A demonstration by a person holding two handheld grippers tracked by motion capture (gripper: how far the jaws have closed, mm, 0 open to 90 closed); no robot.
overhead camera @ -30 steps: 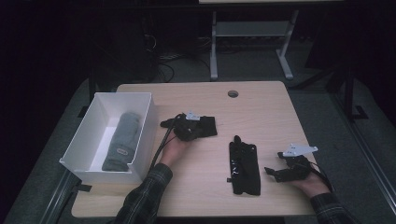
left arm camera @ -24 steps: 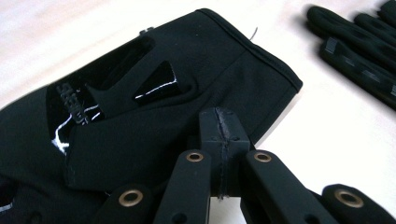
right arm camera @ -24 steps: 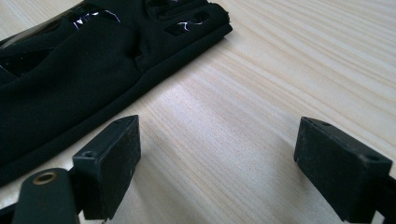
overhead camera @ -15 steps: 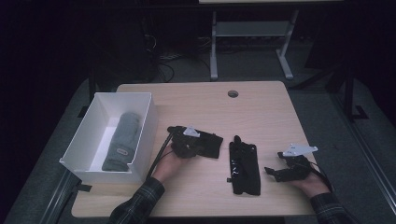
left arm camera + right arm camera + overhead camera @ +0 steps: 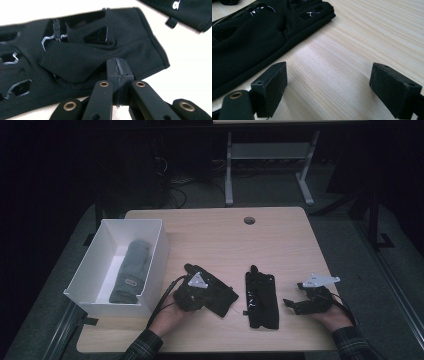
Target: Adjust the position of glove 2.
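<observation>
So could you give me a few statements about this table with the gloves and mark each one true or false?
1. The left tool is shut, pinching a black glove. True.
2. The right tool is also clamped on a glove. False: its jaws stand open over bare table, beside the second black glove.
3. A grey glove lies inside the white box. True.
4. The white box sits at the table's right side. False: it is at the left in the high view.
5. The two black gloves are stacked on each other. False: they lie side by side, with table showing between them.
</observation>
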